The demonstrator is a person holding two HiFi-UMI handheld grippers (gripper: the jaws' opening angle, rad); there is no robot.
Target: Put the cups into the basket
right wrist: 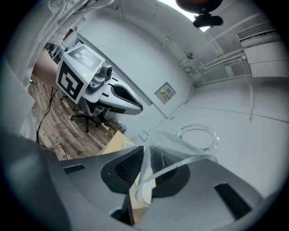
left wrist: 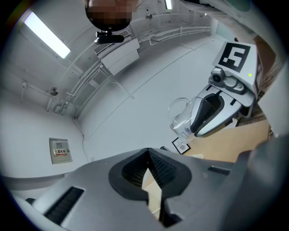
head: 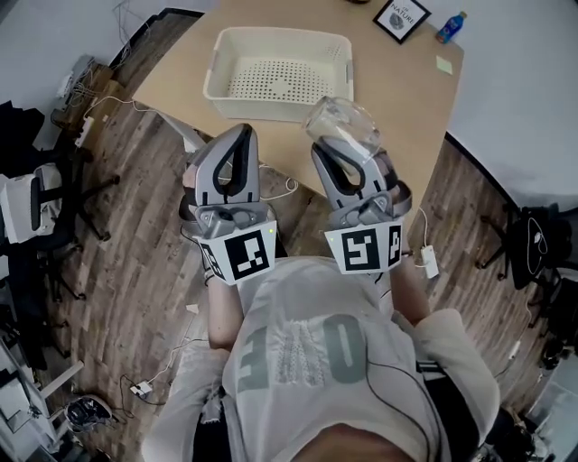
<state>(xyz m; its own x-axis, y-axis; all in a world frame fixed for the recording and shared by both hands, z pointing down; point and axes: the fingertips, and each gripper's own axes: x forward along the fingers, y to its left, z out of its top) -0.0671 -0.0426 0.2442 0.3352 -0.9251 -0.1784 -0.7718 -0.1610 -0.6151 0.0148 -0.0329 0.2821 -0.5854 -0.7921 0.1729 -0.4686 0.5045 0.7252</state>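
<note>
A cream perforated basket (head: 219, 59) stands on the wooden table (head: 424, 99) with nothing in it. My right gripper (head: 332, 152) is shut on the wall of a clear glass cup (head: 344, 122), which it holds in the air just in front of the basket's near right corner. In the right gripper view the cup (right wrist: 195, 140) tilts out from between the jaws of the right gripper (right wrist: 143, 168). My left gripper (head: 241, 137) hovers beside it to the left, shut and with nothing in it. The left gripper view shows the left gripper (left wrist: 151, 179) closed on nothing, with the cup (left wrist: 179, 113) at the right gripper's tip.
A framed picture (head: 402, 18), a blue bottle (head: 451, 27) and a yellow note (head: 443, 64) sit at the table's far right. An office chair (head: 41, 209) stands on the wooden floor to the left. Cables trail under the table's near edge.
</note>
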